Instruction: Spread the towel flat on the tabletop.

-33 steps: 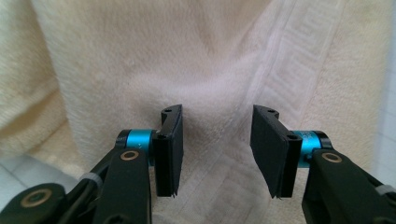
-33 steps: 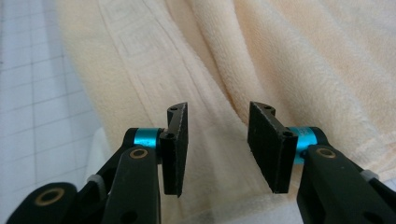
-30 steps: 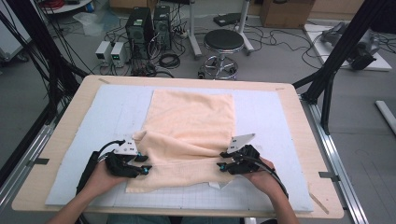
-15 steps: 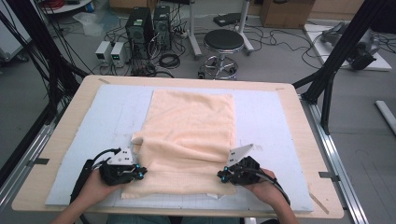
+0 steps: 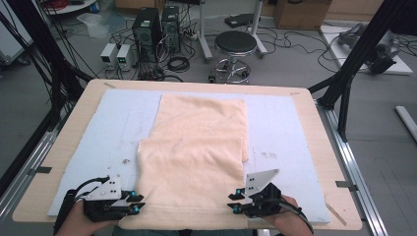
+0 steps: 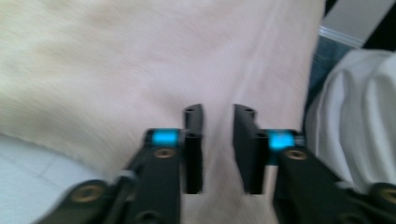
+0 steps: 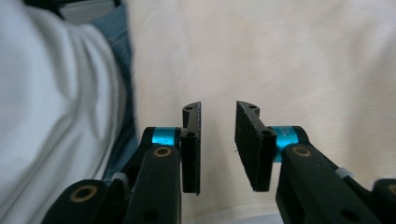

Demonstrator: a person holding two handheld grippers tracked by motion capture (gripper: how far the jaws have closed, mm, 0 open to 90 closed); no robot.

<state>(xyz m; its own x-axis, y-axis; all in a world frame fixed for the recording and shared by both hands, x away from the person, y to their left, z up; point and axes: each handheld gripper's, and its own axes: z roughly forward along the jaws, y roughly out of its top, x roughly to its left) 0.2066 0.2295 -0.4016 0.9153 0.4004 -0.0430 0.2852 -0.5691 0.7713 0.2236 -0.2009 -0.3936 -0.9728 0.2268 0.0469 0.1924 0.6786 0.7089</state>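
The left gripper (image 5: 132, 202) and right gripper (image 5: 235, 200) sit at the two near corners of the peach towel (image 5: 196, 152), jaws just opened a little and parted over the cloth with nothing pinched between them. The towel lies folded on the pale mat (image 5: 113, 128) covering the wooden table (image 5: 314, 123), its near edge at the table's front.

A grey floor (image 5: 295, 64) lay beyond the far edge of the wooden table (image 5: 305, 113), strewn with black cables (image 5: 179, 63). A round black stool (image 5: 236, 44) on a chrome base stood just past that edge. Left of it stood two dark computer towers (image 5: 156, 27) and two small white boxes (image 5: 117, 53). Black frame struts (image 5: 364, 44) rose at the right edge, and a cardboard box (image 5: 300, 12) sat farther back.
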